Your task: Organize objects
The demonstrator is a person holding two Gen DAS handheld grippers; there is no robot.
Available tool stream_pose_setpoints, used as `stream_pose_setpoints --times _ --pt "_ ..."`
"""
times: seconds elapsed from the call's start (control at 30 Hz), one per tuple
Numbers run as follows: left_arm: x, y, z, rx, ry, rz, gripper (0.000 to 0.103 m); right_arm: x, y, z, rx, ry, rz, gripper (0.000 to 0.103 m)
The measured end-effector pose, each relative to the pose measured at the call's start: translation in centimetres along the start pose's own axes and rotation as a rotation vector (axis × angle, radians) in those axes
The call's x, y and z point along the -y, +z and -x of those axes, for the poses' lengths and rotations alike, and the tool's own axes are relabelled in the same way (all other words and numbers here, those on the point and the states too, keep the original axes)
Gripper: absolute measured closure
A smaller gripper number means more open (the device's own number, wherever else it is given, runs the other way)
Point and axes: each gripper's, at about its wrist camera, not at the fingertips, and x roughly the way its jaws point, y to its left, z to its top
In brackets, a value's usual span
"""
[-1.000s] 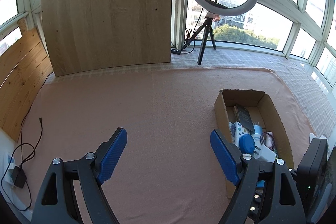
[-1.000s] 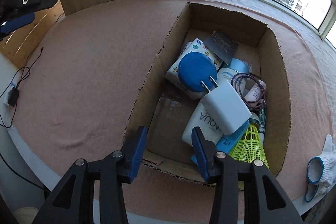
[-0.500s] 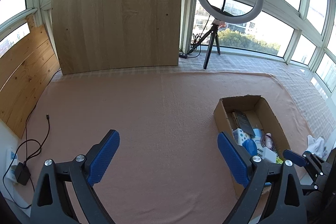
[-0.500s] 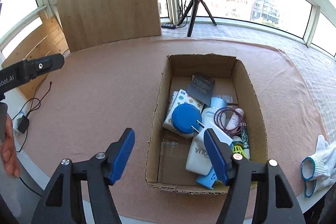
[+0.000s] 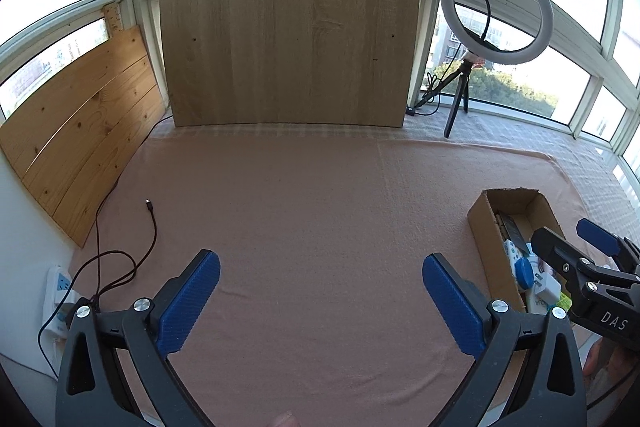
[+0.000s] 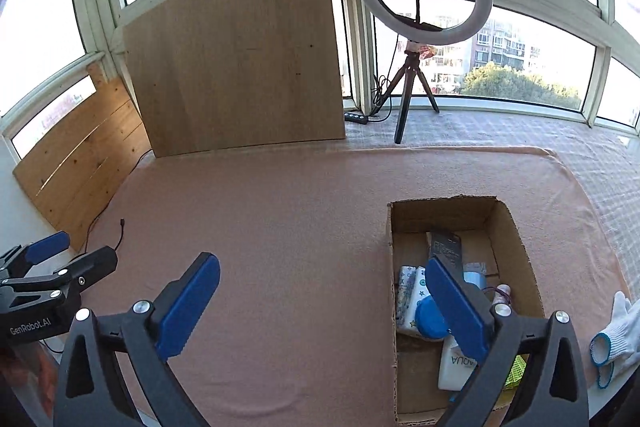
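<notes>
Both hand-held grippers hang over the pink cloth on the desk [image 5: 320, 211] with nothing in them. The left hand-held gripper [image 5: 320, 303] has its blue pads spread wide apart over bare cloth, and the right hand-held gripper [image 6: 320, 307] has just been opening its jaws, with no object between them. The things being organized sit packed in the cardboard box [image 6: 516, 227] on the right side of the desk: a dark flat card leaning at the far end, a starred white packet, a round blue lid [image 6: 430, 317], a white bottle [image 6: 454, 367] and something yellow-green near the close end. From the right hand-held gripper the box lies just ahead and slightly right, one pad showing over its near half; its long axis runs away from me toward the windows. From the left one the box is well off to the right. I'd judge the right hand nearer for any further reach into it, though the cloth looks cleared already
</notes>
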Motion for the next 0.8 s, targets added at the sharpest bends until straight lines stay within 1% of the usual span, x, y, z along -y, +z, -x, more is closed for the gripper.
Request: stream_pose_setpoints --times 0.23,0.4,0.57,0.8 --pt "-6.4 -0.3 0.9 0.013 0.049 0.056 0.000 -6.0 0.7 -1.1 -0.005 0.063 0.059 0.002" --pt "-9.0 -0.3 0.7 0.007 0.051 0.067 0.000 -9.1 1.2 -1.3 0.002 0.085 0.083 0.002" --pt "-9.5 0.1 0.6 0.020 0.065 0.049 0.000 -10.1 1.4 -1.6 0.003 0.083 0.093 0.002" --pt "-8.5 0.9 0.2 0.024 0.058 0.025 0.000 -9.6 1.9 -2.0 -0.003 0.075 0.078 0.002"
